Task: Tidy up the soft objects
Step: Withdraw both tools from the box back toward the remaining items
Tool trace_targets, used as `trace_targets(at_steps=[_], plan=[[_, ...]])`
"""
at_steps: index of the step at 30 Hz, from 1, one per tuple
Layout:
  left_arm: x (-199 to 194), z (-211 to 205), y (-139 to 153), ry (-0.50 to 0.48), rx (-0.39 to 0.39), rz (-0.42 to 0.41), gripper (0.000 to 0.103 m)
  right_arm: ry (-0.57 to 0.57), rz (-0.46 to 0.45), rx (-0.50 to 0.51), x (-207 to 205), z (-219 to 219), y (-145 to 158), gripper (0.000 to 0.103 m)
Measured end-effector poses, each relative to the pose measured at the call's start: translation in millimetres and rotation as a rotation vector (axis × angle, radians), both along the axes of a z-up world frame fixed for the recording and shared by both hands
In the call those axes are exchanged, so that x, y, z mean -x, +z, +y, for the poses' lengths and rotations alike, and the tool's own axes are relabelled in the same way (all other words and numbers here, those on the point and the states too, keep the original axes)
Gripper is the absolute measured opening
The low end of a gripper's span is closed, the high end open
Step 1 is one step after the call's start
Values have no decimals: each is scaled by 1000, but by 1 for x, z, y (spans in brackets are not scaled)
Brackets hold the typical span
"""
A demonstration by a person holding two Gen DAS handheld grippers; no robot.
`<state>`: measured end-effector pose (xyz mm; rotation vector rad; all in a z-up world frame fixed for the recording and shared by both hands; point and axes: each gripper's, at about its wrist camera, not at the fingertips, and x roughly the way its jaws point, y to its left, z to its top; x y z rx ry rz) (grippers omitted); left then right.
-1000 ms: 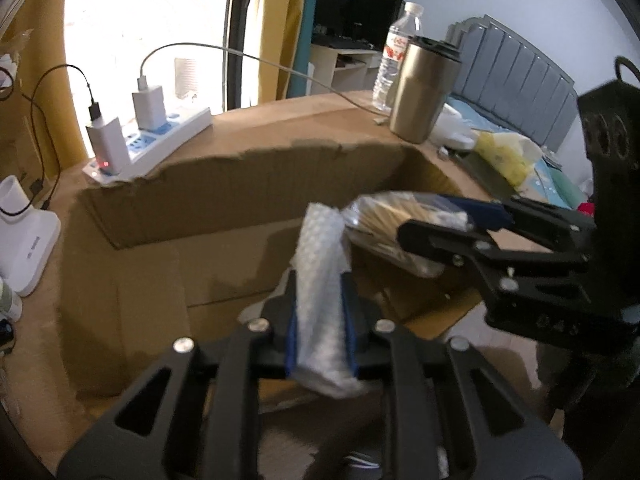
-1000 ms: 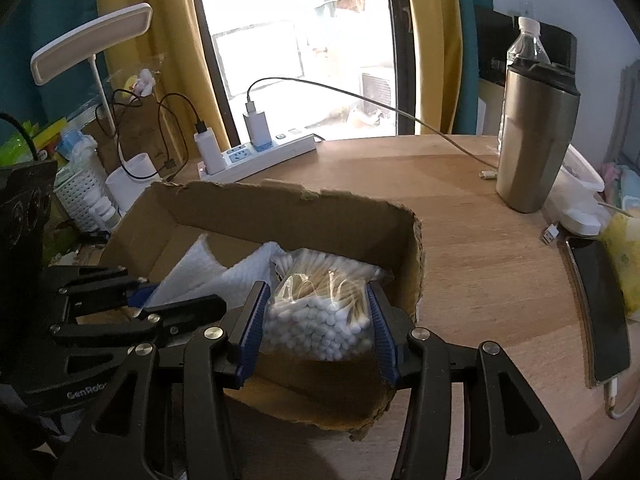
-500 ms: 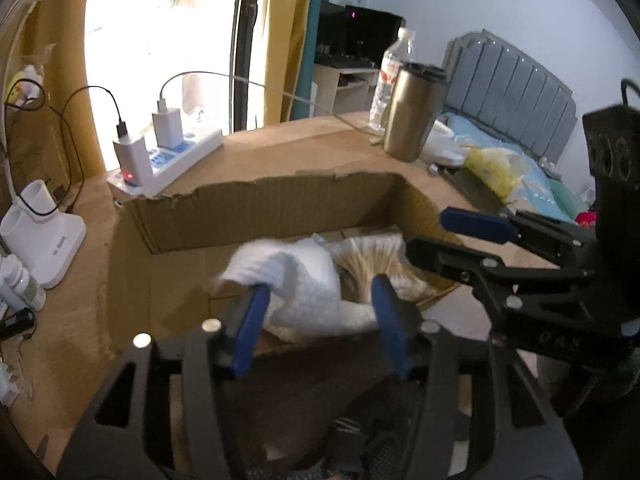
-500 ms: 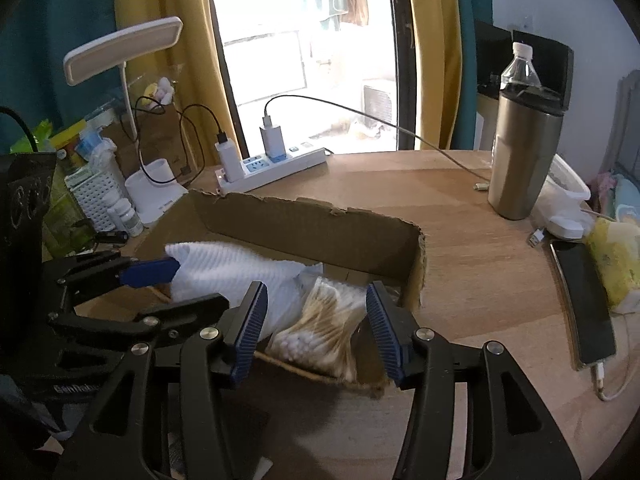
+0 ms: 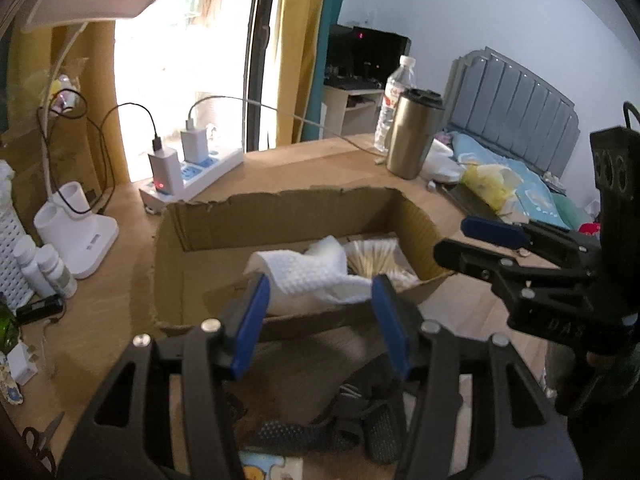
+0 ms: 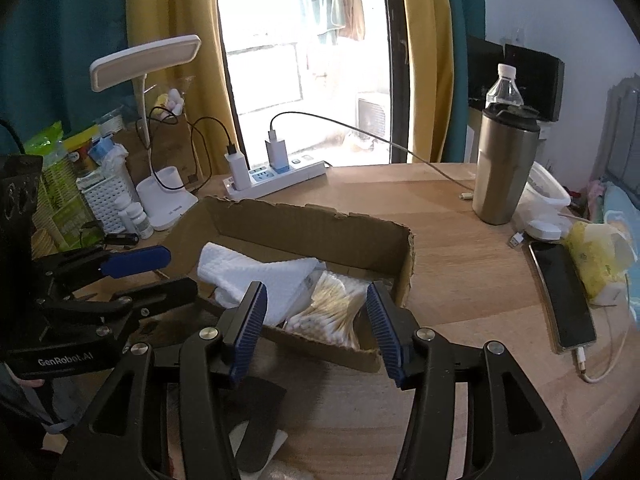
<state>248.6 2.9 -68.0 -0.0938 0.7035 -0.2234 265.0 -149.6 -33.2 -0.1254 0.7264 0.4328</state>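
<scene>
Left wrist view first: the left gripper [image 5: 320, 312] is close to the camera, and its two blue pads stand partly apart with nothing between them. These jaws have just been opening. Just past the pads is a low cardboard box [image 5: 280, 220] with torn edges, sitting on a wooden table [image 5: 312, 160]. Inside the box lies a white bubble-wrap sheet [image 5: 308, 276], loosely folded. A clear bag of cotton swabs [image 5: 376, 256] lies right beside it, toward the right wall of the box. The two soft things touch each other. To the right, the right gripper [image 5: 476, 240] hangs over the right end of the box.

Right wrist view: the right gripper [image 6: 316, 316] is also partly open and holds nothing. The bag of cotton swabs [image 6: 328, 312] shows between its pads, but it lies down in the box and the pads do not press on it. The white sheet [image 6: 256, 276] lies to the left of the bag. The left gripper [image 6: 148, 276] hangs at the left end of the box [image 6: 312, 224].

Farther back on the table a black phone [image 6: 560, 296] lies flat with a cable in it, next to a yellow tissue pack [image 6: 596, 256]. A steel tumbler [image 6: 504, 168] stands upright, with a water bottle [image 6: 504, 88] behind it. A white power strip [image 6: 276, 176] with two chargers lies beyond the box. A white desk lamp [image 6: 148, 60] stands at the left, near the window.
</scene>
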Motion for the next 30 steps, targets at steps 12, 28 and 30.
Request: trace_targets(at_steps=[12,28,30], plan=[[36,12,13,27,10,-58,55,4,-36,4,30,2,13,55],[78,17,21,57,26,-94,56,10,-62,19,70,2,21,55],[83,16,20,56,27,-94,56,9,-63,19,74,0,21,55]])
